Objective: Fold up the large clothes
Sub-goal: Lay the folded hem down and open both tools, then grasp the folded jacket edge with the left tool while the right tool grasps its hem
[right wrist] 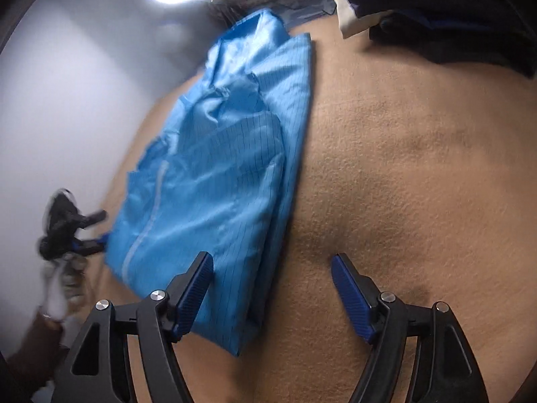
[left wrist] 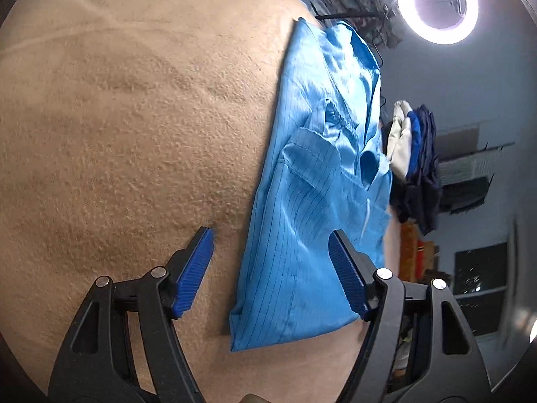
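A tan blanket (left wrist: 117,134) lay under a ring light (left wrist: 436,0) at one o'clock. Both grippers, left gripper (left wrist: 272,248) and right gripper (right wrist: 272,273), gaped wide, empty, over the folded blue garment (left wrist: 312,218).

blue garment (left wrist: 302,201) | folded lengthwise (pinstriped); lying flat | tan surface (left wrist: 134,134)

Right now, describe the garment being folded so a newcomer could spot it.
Start from the tan textured blanket covering the work surface. Along one edge of it lies the light blue pinstriped garment, folded into a long narrow strip. Unlike the dark navy and white clothes pile beyond it, it is shiny, bright blue and lies flat.
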`<state>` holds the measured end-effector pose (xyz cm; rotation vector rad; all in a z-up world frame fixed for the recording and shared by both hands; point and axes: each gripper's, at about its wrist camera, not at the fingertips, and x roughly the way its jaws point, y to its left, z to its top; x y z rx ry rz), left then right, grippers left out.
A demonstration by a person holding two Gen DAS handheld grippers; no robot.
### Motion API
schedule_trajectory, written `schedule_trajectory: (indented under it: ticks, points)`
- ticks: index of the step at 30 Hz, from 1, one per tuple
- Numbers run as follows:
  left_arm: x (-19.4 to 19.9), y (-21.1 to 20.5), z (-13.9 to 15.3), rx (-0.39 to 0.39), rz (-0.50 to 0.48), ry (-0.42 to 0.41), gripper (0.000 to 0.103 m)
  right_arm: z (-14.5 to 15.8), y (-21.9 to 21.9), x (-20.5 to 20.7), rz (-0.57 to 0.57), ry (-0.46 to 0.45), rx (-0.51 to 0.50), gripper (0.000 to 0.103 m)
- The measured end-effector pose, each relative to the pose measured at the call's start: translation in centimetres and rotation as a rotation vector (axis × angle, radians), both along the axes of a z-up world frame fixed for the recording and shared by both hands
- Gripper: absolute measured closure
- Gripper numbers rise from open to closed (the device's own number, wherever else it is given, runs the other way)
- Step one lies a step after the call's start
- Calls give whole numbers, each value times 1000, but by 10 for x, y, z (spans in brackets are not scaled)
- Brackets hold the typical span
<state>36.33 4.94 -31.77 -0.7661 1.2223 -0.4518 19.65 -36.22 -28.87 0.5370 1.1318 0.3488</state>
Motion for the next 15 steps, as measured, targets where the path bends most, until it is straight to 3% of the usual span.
schedule_trajectory:
  ticks: [4,7,9,10,11,13,15]
  points:
    - [8,-4,-4,-46,8,13,30,-8,-12,3,-38,15,174,29]
    - [16,-16,-3,-24,-11,4,34,-13,-2,11,-18,16,198,39]
    - [22,-24,-2,18,-36,8,49,-14,9,17,8,14,197,49]
    - [25,-28,-3,43,-53,8,63,-16,14,20,20,17,194,62]
    - [27,-34,-2,91,-78,4,78,-17,19,22,28,25,177,69]
    - [27,-43,4,189,-135,-35,89,-12,32,23,52,26,84,84]
    - [23,-46,8,219,-168,-63,95,-6,41,24,63,21,24,92]
